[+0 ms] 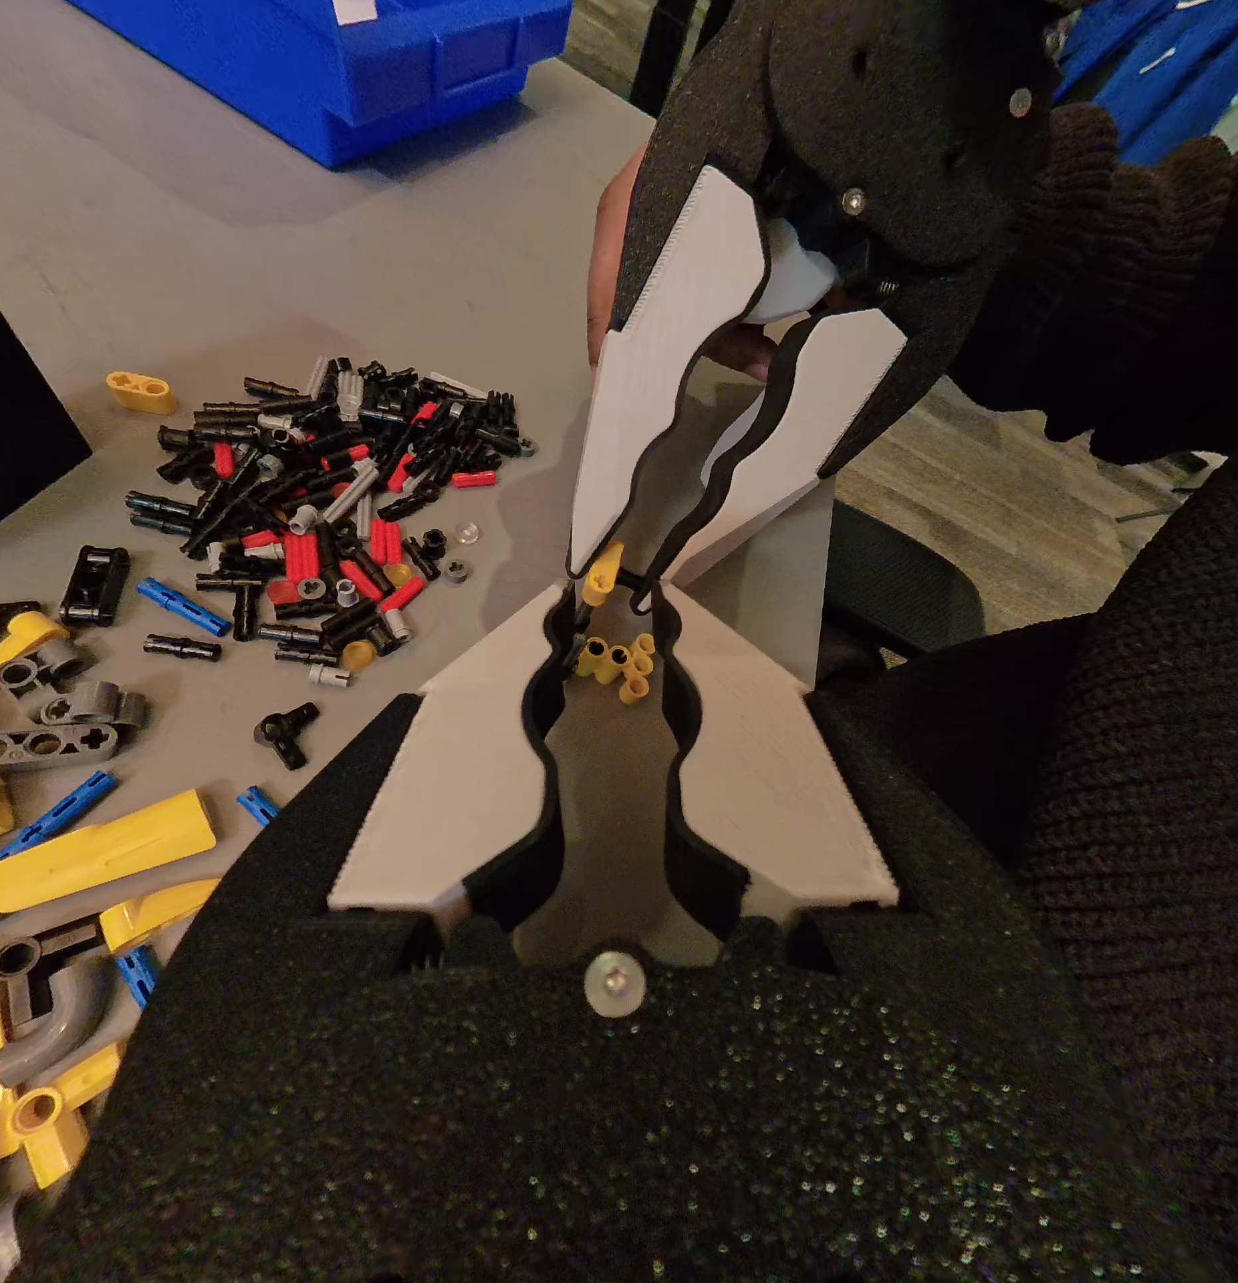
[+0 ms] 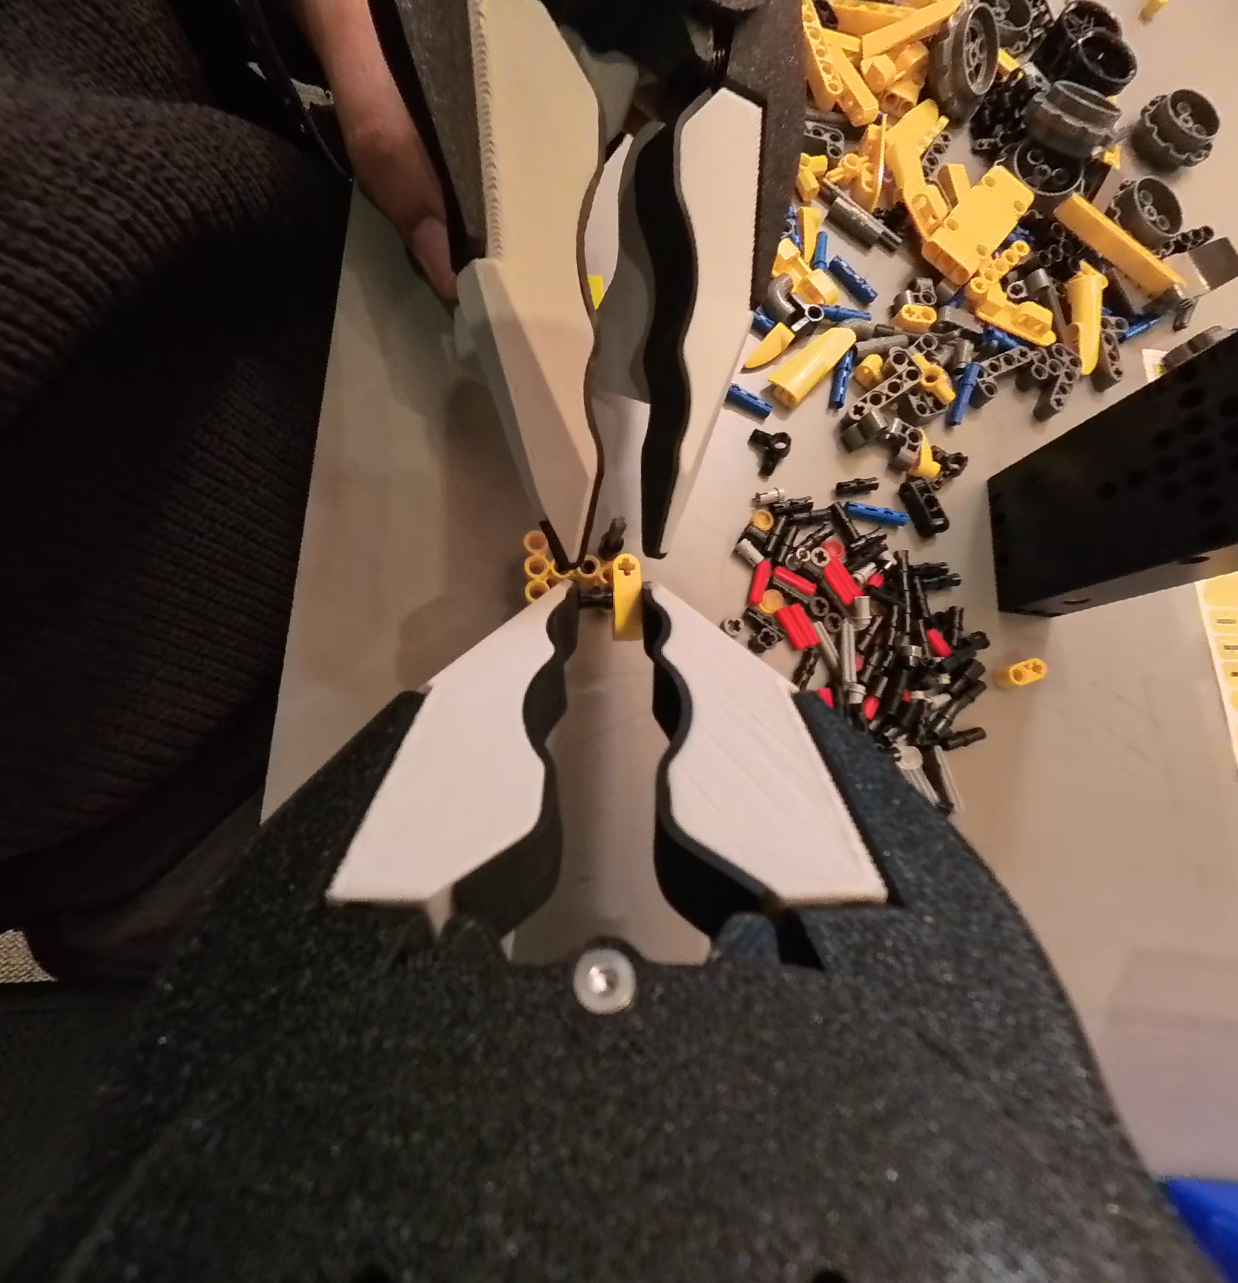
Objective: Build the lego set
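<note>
My right gripper [image 2: 609, 590] is shut on a small yellow connector [image 2: 626, 597] with a black pin [image 2: 592, 597] stuck in its side. In the left wrist view it [image 1: 608, 590] comes down from above with the connector [image 1: 601, 576]. My left gripper [image 1: 611, 600] meets it tip to tip, its jaws a narrow gap apart with nothing spanning them. A dark pin [image 1: 573, 642] stands close by its left finger. A short yellow holed beam [image 1: 620, 663] lies on the grey table under the tips, also in the right wrist view [image 2: 536, 566].
A pile of black, red and grey pins [image 1: 324, 500] lies to the left. Yellow and grey beams and panels [image 1: 81, 854] lie nearer. A blue bin [image 1: 338, 69] stands at the back. Black wheels [image 2: 1088, 55] and a black block [image 2: 1123, 500] show in the right wrist view. Left and right tips are no more than a few centimetres apart. From either gripper's tips it is about 15 centimetres to the black block [image 2: 1123, 500].
</note>
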